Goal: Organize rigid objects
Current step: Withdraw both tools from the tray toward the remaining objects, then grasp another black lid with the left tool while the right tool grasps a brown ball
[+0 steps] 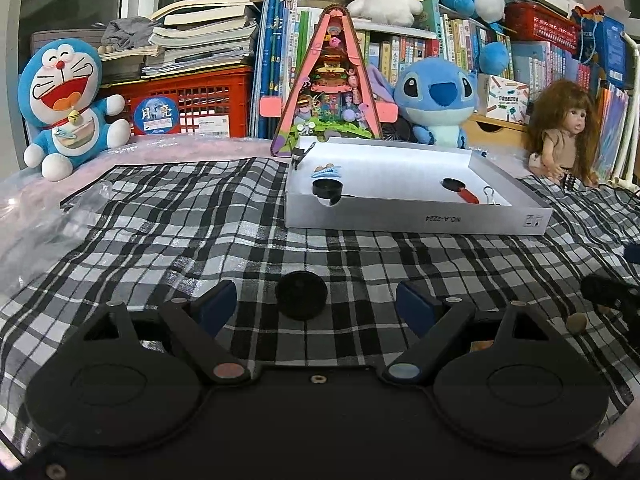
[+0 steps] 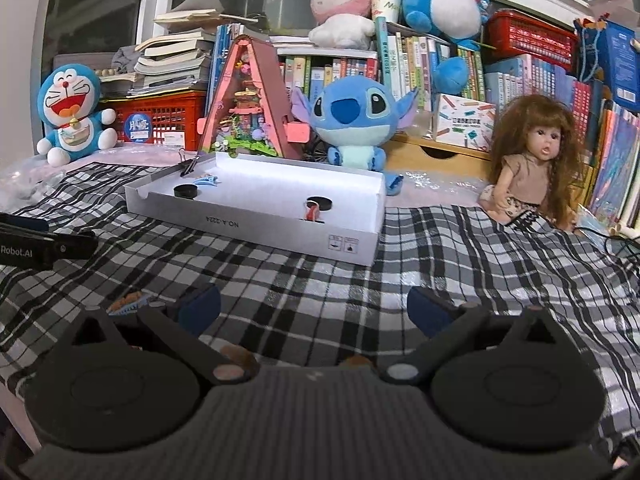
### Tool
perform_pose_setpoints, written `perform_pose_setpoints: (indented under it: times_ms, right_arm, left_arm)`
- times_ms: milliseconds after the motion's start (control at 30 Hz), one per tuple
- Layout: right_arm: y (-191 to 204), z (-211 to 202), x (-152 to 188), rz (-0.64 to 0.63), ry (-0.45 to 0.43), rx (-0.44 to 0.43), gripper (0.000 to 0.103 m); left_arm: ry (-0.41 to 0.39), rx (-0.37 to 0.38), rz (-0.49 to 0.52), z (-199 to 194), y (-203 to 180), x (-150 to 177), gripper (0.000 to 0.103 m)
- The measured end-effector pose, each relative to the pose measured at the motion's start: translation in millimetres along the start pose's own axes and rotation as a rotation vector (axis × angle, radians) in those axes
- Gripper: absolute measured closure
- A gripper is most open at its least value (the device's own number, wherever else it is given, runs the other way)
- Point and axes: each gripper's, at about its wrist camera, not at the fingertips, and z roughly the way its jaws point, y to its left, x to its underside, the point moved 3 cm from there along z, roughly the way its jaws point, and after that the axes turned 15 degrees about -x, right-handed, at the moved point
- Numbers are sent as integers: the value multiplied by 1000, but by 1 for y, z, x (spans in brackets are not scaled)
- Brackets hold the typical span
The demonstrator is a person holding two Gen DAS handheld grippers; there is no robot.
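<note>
The white box [image 1: 416, 216] carries "NO.A-2224" printed upside down on its near side wall, with small handling symbols at that wall's right end. Behind the box and to its left, a round blue sticker [image 1: 156, 118] on the red crate [image 1: 208, 104] shows two Chinese characters, 月亮. In the right wrist view, left of the box, the black body of the left gripper [image 2: 40, 244] reads "Robot.AI".

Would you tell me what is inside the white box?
The white box holds two black round lids, a blue hair clip, a red piece and a binder clip; the near wall hides some floor.
</note>
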Motion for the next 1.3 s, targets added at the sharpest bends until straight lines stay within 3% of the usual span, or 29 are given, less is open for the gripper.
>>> perform_pose_setpoints:
  times_ms: [133,367,500,667,767,833,900,1000,1300]
  right_arm:
    - [-3,-6,6,4,-3,21,0]
    - [-10,-17,22,43,17,37,2]
    - [-14,-20,25,66,20,37,12]
    - [-12,-17,28,56,50,33,26]
    - [-9,-8,33,38,100,54,49]
    - [-8,-6,35,50,94,55,57]
    - [-7,-6,34,50,90,47,66]
    - [-3,-6,33,29,89,49,79]
    - [-4,-2,20,44,74,41,80]
  left_arm:
    - [10,-5,-4,3,6,-7,21]
    - [57,-15,24,15,7,-2,36]
    - [98,5,11,22,6,2,47]
    - [99,14,49,27,-1,5,49]
    - [81,6,61,28,-5,6,51]
    - [76,8,64,27,-7,6,59]
    - [74,9,64,26,-8,5,73]
    - [84,15,50,25,-8,4,74]
    - [86,51,44,19,-13,-7,74]
